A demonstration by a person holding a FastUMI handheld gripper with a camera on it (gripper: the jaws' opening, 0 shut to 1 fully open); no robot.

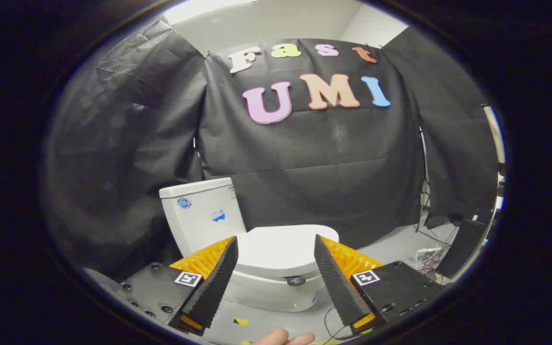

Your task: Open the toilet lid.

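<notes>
Toilet lid down flat on the bowl, just beyond the gripper, framed between its fingers. Gripper spread wide, touching nothing. Tank behind lid, against black cloth wall. Cables on grey floor beside toilet. Fingertips of a hand below the gripper.
</notes>
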